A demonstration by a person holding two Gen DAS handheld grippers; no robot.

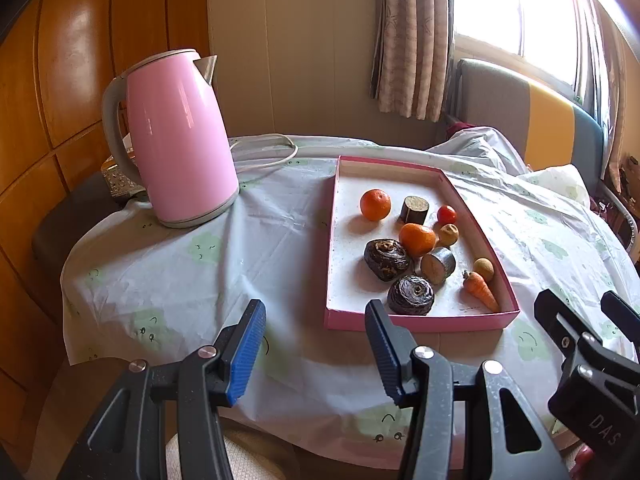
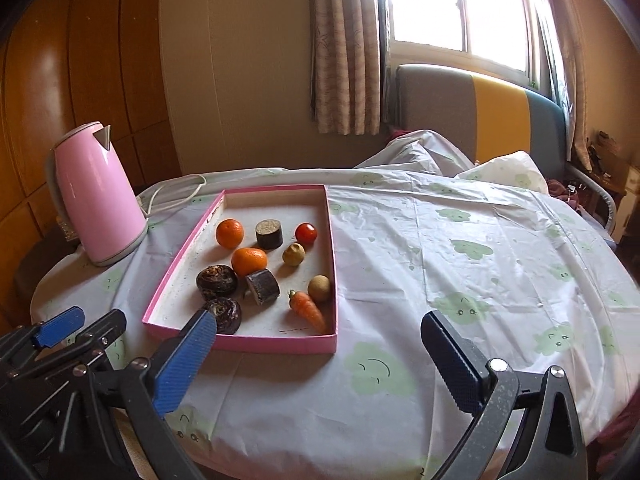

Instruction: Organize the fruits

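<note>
Both the left gripper (image 1: 316, 346) and right gripper (image 2: 316, 354) hang spread wide, empty, near the pink tray (image 2: 240, 342) holding fruits on the bench (image 2: 440, 240). Only the right view shows the bench's bare right side.

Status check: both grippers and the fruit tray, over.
Left gripper open, empty. Right gripper open, empty. Fruits untouched in pink tray. Pink kettle stands left of tray, clear of it.

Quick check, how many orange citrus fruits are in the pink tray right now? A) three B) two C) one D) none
B: two tangerines lie in the pink tray, one near the far left and one closer to the middle; the only other orange item is the small carrot near the front.
</note>
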